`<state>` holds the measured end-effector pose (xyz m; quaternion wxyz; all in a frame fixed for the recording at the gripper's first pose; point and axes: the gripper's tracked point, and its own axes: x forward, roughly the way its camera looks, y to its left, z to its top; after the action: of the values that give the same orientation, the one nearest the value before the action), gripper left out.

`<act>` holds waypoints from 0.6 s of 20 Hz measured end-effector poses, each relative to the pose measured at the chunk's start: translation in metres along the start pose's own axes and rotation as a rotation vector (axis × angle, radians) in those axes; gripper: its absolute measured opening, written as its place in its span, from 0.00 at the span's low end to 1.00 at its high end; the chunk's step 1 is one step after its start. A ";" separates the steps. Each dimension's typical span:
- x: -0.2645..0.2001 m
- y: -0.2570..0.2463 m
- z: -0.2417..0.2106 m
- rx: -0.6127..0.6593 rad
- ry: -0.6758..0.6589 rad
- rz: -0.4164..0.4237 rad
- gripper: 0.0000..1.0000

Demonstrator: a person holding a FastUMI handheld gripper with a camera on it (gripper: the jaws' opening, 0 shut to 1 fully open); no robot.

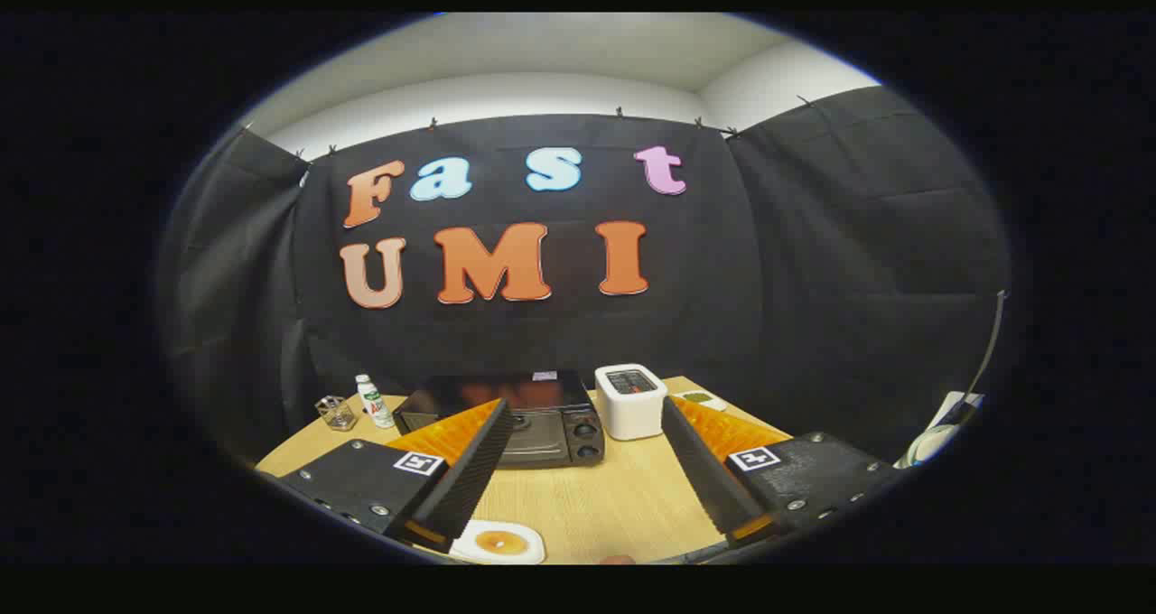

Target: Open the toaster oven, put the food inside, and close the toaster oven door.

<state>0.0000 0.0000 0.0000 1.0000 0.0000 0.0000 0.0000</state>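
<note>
- The gripper (578, 415) hangs above a light wooden table (596, 506) with its two fingers (474, 469) spread wide apart — nothing is held between them, and neither finger touches anything.
- The toaster oven (533, 424) stands on the table beyond the fingers, a little toward the left finger, whose tip overlaps its front in the view. Its door looks closed, the dark glass catching an orange reflection, and two round knobs sit on the right side of its front.
- The food (499, 542) — a round, orange-brown piece on a small white plate (528, 553) — lies on the table close under the gripper, just inside the base of the left finger.
- A white boxy appliance (630, 402) with a dark top panel stands just to the right of the oven, beyond the gap between the fingers.
- Out past the left finger, a small white bottle (372, 402) and a clear glass cup (336, 413) stand side by side near the table's far edge.
- Behind the right finger's tip a small white dish with something green (700, 400) is partly hidden.
- Off to the right of the right finger, a white cable (980, 370) runs up from a pale object beside the table.
</note>
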 end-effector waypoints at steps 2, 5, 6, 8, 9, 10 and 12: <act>-0.004 -0.008 0.006 -0.010 -0.022 -0.014 0.99; -0.005 -0.018 0.009 -0.005 -0.021 -0.035 0.99; -0.004 -0.019 0.011 -0.005 -0.020 -0.038 0.99; -0.005 -0.022 0.016 -0.013 -0.029 -0.037 0.99; -0.004 -0.022 0.018 -0.019 -0.034 -0.037 0.99; -0.002 -0.024 0.018 -0.019 -0.034 -0.036 0.99; -0.001 -0.026 0.021 0.002 -0.034 -0.030 0.99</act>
<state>-0.0007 -0.0256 0.0213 0.9997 0.0010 -0.0169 -0.0148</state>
